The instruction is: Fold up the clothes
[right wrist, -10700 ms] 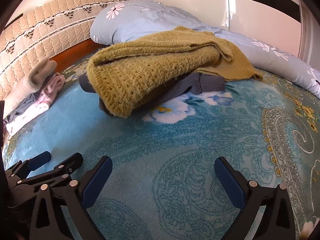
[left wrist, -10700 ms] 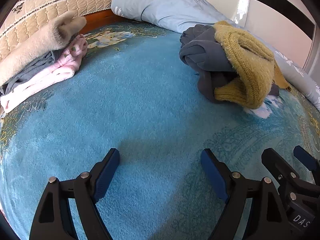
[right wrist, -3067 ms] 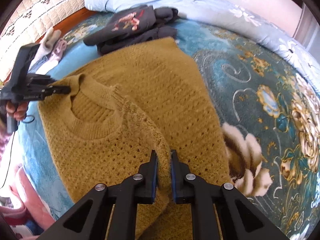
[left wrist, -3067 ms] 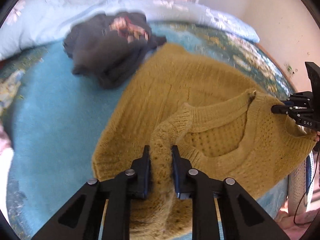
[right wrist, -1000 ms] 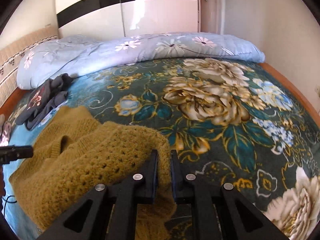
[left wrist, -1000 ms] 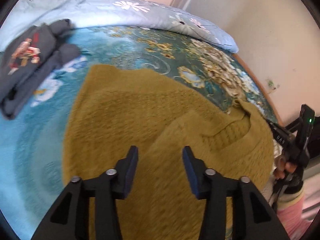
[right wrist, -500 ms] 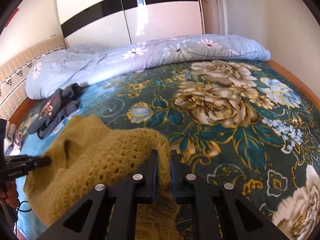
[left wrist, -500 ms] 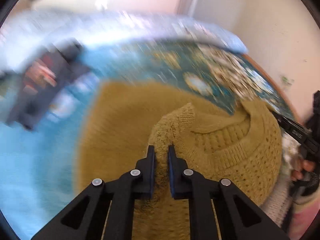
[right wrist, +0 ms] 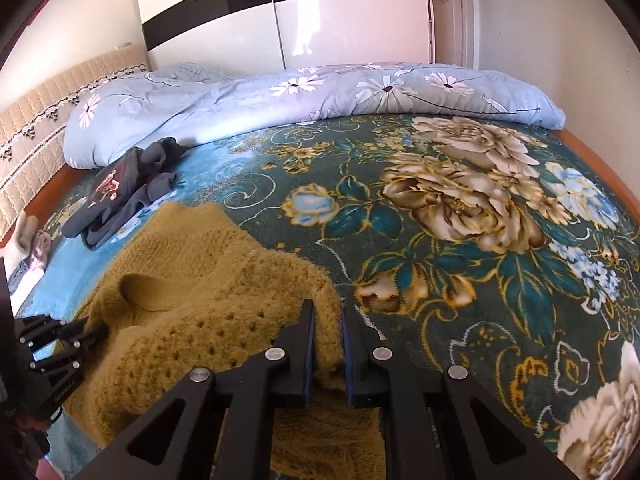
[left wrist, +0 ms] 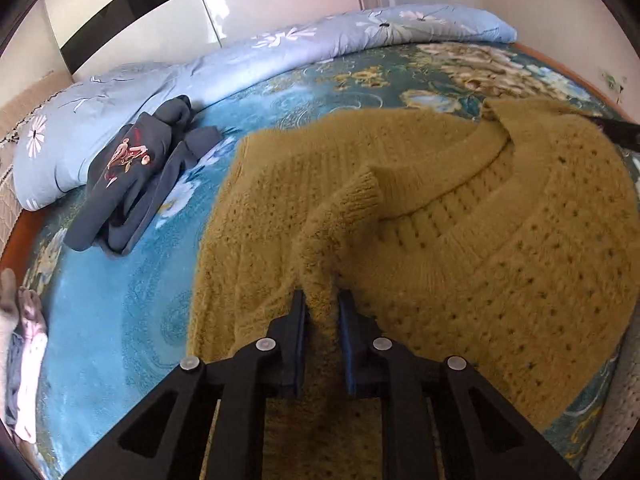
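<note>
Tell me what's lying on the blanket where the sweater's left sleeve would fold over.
Nothing visible. The left hand-held gripper pinches the sleeve above the sweater body, whose front lies bare. The dark garment sits apart, off to the left by the duvet.

My left hand-held gripper hides the knit fold pinched in it; the mustard sweater runs off the left view's lower edge. At the bed's left edge, pale folded clothes are cut off. My right hand-held gripper shows there only as a dark tip.
</note>
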The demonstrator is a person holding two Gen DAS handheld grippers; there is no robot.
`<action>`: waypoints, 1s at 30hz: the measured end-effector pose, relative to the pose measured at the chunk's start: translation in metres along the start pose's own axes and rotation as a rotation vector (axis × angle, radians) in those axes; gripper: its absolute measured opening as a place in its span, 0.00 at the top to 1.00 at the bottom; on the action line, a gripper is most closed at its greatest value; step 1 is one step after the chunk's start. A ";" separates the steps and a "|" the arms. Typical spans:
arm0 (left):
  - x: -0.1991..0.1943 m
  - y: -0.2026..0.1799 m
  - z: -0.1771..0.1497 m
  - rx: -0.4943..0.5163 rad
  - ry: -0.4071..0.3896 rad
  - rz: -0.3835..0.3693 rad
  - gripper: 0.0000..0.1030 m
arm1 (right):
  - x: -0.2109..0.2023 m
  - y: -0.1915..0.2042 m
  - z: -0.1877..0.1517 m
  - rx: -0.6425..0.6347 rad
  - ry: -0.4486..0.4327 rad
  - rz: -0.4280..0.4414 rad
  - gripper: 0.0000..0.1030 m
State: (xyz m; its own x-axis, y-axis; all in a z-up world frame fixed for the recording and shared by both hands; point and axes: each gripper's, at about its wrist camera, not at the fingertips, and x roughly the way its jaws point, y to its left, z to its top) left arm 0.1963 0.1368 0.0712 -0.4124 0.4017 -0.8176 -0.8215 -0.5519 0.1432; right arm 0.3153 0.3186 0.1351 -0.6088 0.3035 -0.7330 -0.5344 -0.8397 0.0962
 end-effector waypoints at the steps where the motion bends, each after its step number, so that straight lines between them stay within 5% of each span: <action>1: -0.003 0.004 0.001 -0.001 0.008 -0.057 0.64 | 0.000 0.000 0.000 0.001 0.001 0.001 0.87; 5: -0.014 0.030 0.005 -0.072 0.016 -0.275 0.56 | 0.002 -0.001 0.000 0.004 0.004 0.005 0.86; 9: -0.019 0.064 0.019 -0.205 -0.037 -0.358 0.56 | 0.003 -0.002 0.000 0.008 0.006 0.009 0.85; 12: -0.012 0.089 0.034 -0.277 -0.059 -0.321 0.56 | 0.003 -0.003 0.000 0.012 0.007 0.013 0.85; 16: 0.019 0.094 0.045 -0.257 0.019 -0.231 0.56 | 0.004 -0.006 -0.001 0.025 0.009 0.029 0.85; 22: 0.035 0.055 0.036 -0.074 0.058 -0.258 0.57 | 0.004 -0.009 -0.001 0.046 0.012 0.052 0.85; 25: 0.034 0.036 0.032 0.043 0.053 -0.198 0.57 | 0.005 -0.008 -0.001 0.045 0.013 0.049 0.85; 30: 0.029 0.032 0.032 0.074 0.047 -0.213 0.57 | 0.005 -0.008 -0.001 0.040 0.015 0.053 0.85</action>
State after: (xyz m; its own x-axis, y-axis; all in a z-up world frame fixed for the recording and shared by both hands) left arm 0.1456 0.1539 0.0697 -0.2091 0.4679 -0.8587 -0.9155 -0.4023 0.0037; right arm 0.3171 0.3267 0.1303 -0.6283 0.2525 -0.7359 -0.5253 -0.8354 0.1618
